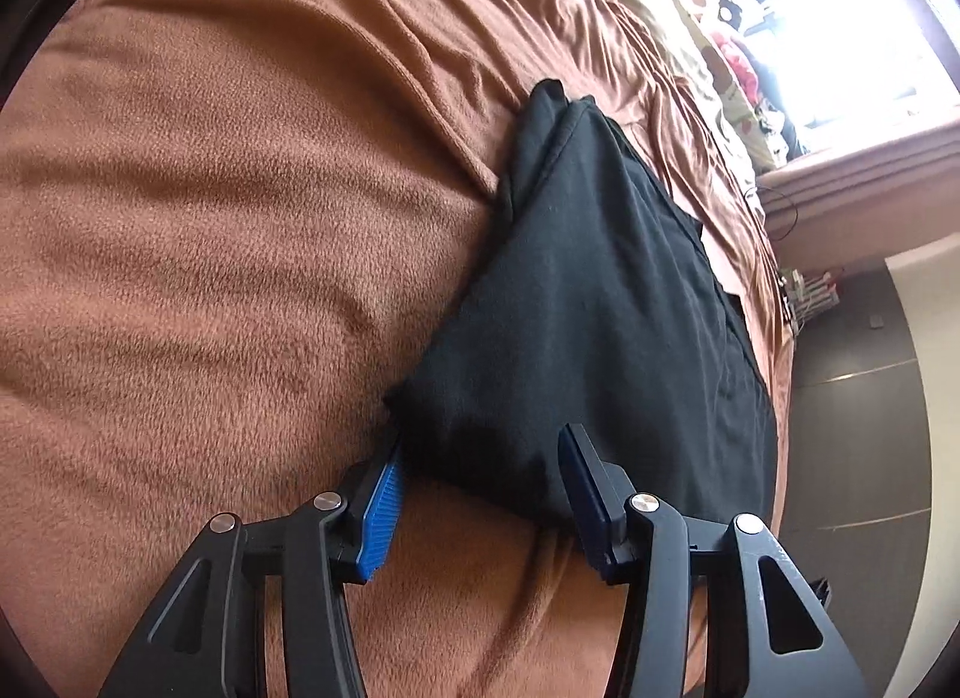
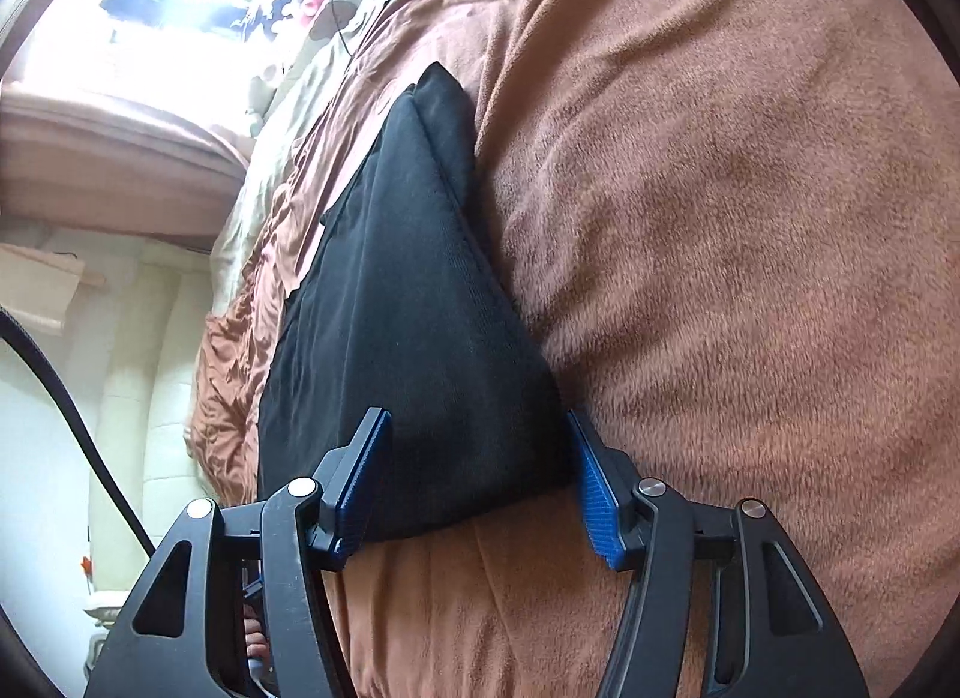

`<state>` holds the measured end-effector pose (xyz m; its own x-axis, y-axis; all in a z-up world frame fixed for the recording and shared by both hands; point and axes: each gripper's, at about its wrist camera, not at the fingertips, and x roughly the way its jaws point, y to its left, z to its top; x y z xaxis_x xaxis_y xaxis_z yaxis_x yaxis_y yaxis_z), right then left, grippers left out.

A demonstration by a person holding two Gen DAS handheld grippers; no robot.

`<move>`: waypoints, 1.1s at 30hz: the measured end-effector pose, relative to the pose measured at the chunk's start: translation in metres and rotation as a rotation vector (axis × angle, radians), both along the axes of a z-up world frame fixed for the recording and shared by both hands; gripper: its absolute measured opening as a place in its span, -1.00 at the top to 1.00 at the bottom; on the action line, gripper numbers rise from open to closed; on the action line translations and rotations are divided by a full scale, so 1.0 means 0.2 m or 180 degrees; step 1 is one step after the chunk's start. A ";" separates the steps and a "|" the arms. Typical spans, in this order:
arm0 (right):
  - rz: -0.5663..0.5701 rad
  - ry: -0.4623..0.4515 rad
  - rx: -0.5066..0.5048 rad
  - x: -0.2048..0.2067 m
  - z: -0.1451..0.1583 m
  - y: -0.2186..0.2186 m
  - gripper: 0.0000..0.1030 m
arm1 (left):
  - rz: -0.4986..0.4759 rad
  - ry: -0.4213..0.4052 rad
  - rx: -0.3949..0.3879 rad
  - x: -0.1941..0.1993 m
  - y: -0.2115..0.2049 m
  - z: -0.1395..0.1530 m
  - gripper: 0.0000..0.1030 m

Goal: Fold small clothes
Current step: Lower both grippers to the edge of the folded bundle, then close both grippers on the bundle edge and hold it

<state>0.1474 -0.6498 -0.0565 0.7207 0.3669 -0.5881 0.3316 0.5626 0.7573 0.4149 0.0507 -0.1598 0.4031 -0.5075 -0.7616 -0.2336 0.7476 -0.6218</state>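
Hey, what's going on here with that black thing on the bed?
A person is working with two handheld grippers on a black garment lying on a brown blanket. The garment already looks folded into a compact shape. The left gripper and the right gripper are both open, each straddling a near corner of the cloth with a blue pad on either side. Neither has closed on the fabric.

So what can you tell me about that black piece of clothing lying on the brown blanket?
The black soft-knit garment lies flat on the fuzzy brown blanket, already folded into layers, with a seamed edge at its far end. It looks matte and thick. Each open gripper, left and right, straddles a near corner of it, blue pads on either side; whether they touch the cloth is unclear.
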 end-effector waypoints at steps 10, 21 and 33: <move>-0.0016 -0.0031 0.0114 0.03 -0.03 -0.02 -0.10 | -0.0017 0.0028 -0.0025 0.03 -0.02 -0.04 -0.01; -0.0070 -0.0032 0.0114 0.10 -0.04 0.01 0.64 | 0.0448 0.0005 -0.0217 0.04 0.06 -0.05 0.68; 0.0022 -0.0185 -0.0221 0.02 0.15 0.11 0.74 | 0.0364 -0.0620 -0.0323 -0.09 0.05 0.20 0.80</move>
